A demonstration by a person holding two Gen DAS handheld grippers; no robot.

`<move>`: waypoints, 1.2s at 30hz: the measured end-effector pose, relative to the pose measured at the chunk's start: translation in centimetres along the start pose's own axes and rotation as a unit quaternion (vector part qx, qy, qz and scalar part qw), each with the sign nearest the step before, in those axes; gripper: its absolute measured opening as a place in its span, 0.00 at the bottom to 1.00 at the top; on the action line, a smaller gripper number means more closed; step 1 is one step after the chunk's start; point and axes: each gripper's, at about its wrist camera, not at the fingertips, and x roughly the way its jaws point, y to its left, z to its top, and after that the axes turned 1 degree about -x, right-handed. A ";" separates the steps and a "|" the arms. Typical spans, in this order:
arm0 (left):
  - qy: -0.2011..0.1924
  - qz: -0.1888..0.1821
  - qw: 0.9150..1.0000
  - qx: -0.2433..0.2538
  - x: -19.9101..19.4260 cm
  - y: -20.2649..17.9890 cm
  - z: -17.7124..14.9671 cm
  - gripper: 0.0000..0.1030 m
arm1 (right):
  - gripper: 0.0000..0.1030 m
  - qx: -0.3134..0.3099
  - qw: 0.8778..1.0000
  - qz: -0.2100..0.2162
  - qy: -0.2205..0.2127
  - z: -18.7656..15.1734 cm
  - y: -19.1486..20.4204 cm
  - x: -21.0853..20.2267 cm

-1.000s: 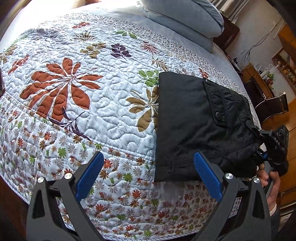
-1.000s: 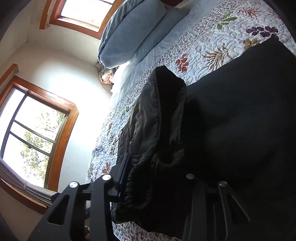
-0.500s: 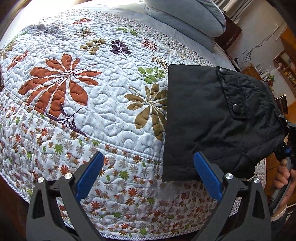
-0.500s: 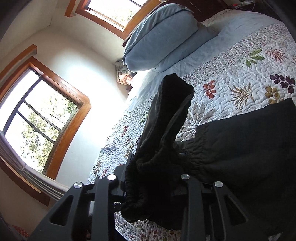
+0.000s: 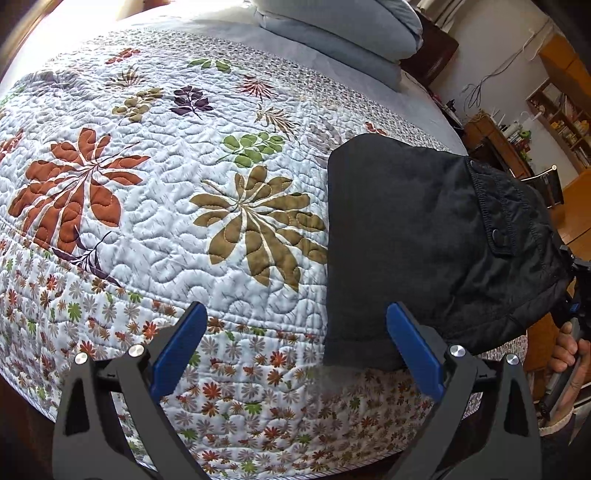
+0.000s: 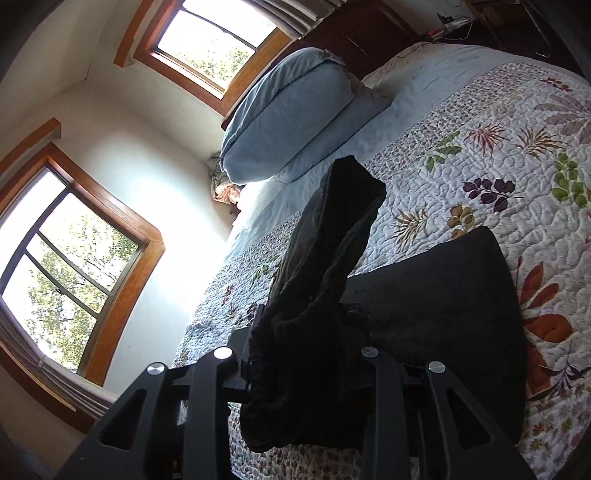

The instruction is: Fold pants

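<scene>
The black pants (image 5: pixel 424 251) lie partly folded on the floral quilt (image 5: pixel 147 221), near the bed's front right edge. My left gripper (image 5: pixel 295 347) is open and empty, hovering just in front of the pants' lower left corner. My right gripper (image 6: pixel 299 354) is shut on the waistband end of the pants (image 6: pixel 325 258) and holds it lifted off the bed, bunched and upright. It also shows at the right edge of the left wrist view (image 5: pixel 574 295), with the person's hand below it. The folded lower part of the pants (image 6: pixel 443 302) rests on the quilt.
Blue pillows (image 5: pixel 343 22) lie at the head of the bed, also in the right wrist view (image 6: pixel 291 122). Wooden shelves and a chair (image 5: pixel 546 184) stand right of the bed. Two windows (image 6: pixel 66 266) are in the wall beyond.
My right gripper has lifted the waistband end higher and carried it over the folded part. The left gripper stayed open and shifted slightly relative to the pants.
</scene>
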 end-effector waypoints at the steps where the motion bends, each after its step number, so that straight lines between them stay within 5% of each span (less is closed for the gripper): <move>1: 0.001 -0.001 1.000 0.003 0.1 -0.3 0.0 0.95 | 0.30 0.004 1.000 -0.003 -0.002 0.0 -0.5 -0.3; 21: 0.013 -0.005 1.000 0.028 1.0 -3.1 0.2 0.95 | 0.30 0.102 0.995 -0.020 0.000 -3.8 -9.1 0.0; 31: 0.015 -0.010 0.999 0.036 1.1 -3.8 0.3 0.95 | 0.31 0.138 0.990 0.009 -0.017 -6.1 -12.2 0.2; 36: 0.013 -0.011 0.999 0.041 0.9 -3.9 0.3 0.95 | 0.57 0.128 0.991 0.008 -0.021 -5.8 -11.5 -1.2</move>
